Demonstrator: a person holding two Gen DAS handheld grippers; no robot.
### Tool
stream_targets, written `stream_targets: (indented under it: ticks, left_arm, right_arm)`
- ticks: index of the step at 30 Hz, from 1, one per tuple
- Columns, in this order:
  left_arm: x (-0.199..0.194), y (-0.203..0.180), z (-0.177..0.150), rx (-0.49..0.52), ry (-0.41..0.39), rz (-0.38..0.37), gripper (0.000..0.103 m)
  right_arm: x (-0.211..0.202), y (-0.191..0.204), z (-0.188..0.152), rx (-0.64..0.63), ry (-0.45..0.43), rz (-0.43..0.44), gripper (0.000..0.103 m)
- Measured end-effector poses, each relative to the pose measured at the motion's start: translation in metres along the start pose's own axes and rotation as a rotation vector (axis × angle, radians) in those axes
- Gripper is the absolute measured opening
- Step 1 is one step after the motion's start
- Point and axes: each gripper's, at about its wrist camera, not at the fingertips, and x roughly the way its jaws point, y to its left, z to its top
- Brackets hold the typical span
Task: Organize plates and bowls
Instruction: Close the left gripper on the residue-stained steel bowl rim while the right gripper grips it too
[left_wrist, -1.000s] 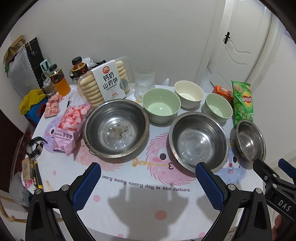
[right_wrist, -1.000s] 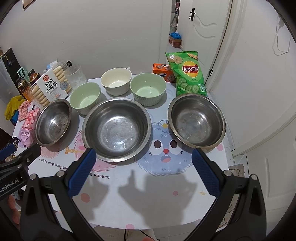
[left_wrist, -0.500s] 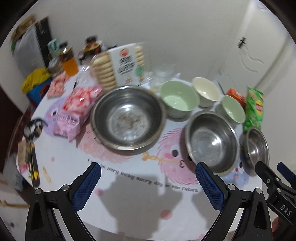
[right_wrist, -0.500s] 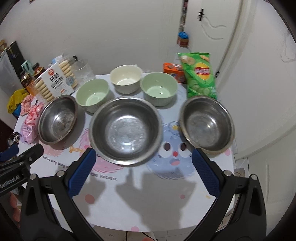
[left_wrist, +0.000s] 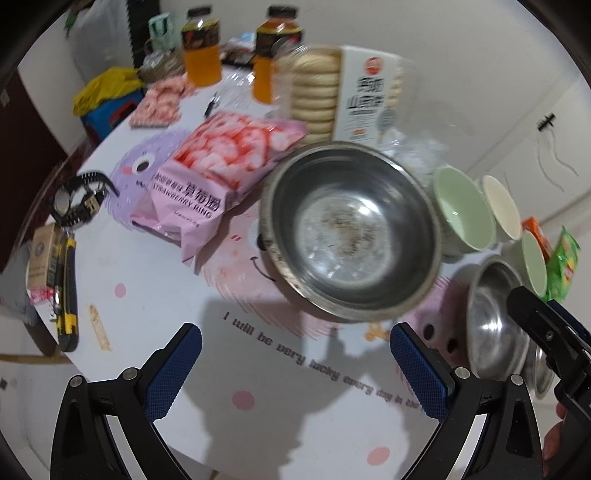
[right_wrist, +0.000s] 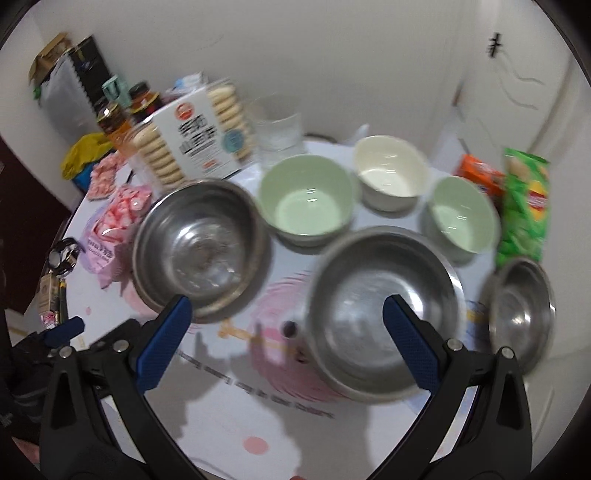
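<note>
No stacking had begun: three round stainless-steel bowls (right_wrist: 201, 254) and three ceramic bowls (right_wrist: 306, 201) stood separately on the patterned table (right_wrist: 258, 417). The left gripper (left_wrist: 295, 365) and right gripper (right_wrist: 286, 341) were spread wide, empty.

Looking like a home dining corner: cartoon-print table (right_wrist: 236, 398) crowding with snack bags (left_wrist: 225, 173), juice bottles (left_wrist: 201, 48), bowls (right_wrist: 306, 199), white door (right_wrist: 517, 92) behind.
</note>
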Motion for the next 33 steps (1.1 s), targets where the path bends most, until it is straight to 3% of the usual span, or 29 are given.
stream_targets:
  ticks: [7,12,17,21,24,26,33]
  left_arm:
    - [0.033,0.014,0.020,-0.079,0.068,0.007,0.102]
    - [0.053,0.018,0.030,-0.109,0.122,-0.003,0.093]
    - [0.069,0.018,0.033,-0.119,0.166,0.001,0.081]
    - [0.083,0.018,0.037,-0.129,0.193,-0.004,0.070]
    - [0.090,0.018,0.040,-0.131,0.197,0.015,0.059]
    - [0.096,0.017,0.043,-0.140,0.206,0.002,0.047]
    - [0.109,0.016,0.053,-0.154,0.229,-0.049,0.033]
  right_arm:
    - [0.044,0.020,0.025,-0.010,0.095,0.063,0.096]
    - [0.072,0.018,0.031,0.032,0.150,0.072,0.093]
    - [0.091,0.017,0.034,0.054,0.209,0.109,0.079]
    - [0.103,0.018,0.036,0.044,0.239,0.082,0.078]
    - [0.113,0.017,0.036,0.050,0.264,0.086,0.066]
    - [0.119,0.015,0.035,0.059,0.278,0.084,0.055]
    - [0.129,0.009,0.035,0.067,0.302,0.075,0.031]
